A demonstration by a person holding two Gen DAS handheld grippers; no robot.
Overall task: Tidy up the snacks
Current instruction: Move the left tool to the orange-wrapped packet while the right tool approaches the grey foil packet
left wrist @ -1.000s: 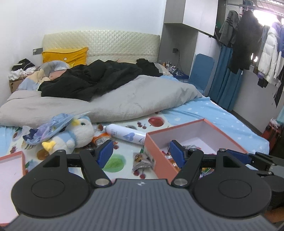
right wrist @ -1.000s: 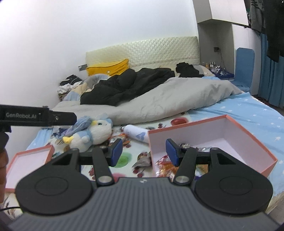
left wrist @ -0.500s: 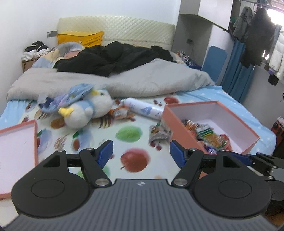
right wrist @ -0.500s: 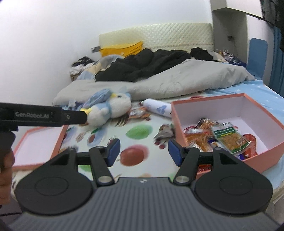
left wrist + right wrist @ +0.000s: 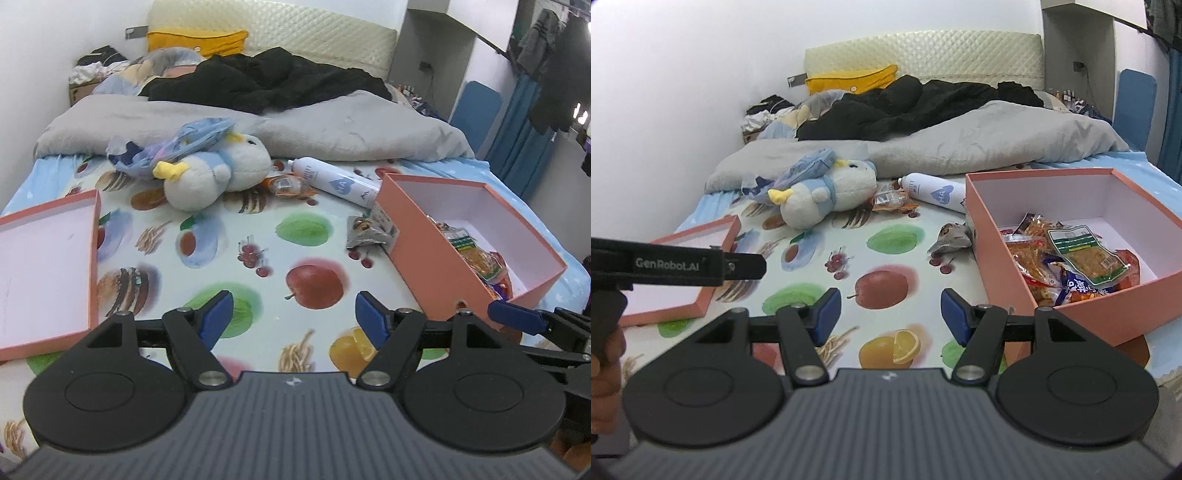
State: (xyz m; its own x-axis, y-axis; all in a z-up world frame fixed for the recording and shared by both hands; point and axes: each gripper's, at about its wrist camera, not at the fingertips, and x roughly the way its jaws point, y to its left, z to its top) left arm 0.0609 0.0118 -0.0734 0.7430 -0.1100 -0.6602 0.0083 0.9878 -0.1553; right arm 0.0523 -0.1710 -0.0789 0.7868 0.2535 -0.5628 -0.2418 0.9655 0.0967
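both the left gripper (image 5: 293, 315) and right gripper (image 5: 890, 314) are spread, empty; approach the crumpled silver snack packet (image 5: 950, 236) low, then drop it into the salmon cardboard box (image 5: 1004, 273).

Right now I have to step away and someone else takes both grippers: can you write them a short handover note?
Left gripper: open, nothing between the jaws, over the fruit-print sheet.
Right gripper: open and empty; its jaws have just been opening.
Pink box: on the bed's right, open, with several snack packets already in it.
Box lid: lies upturned on the left.
Left to do: the crumpled silver packet against the box's outer wall, and the orange packet between the plush toy and the white bottle.
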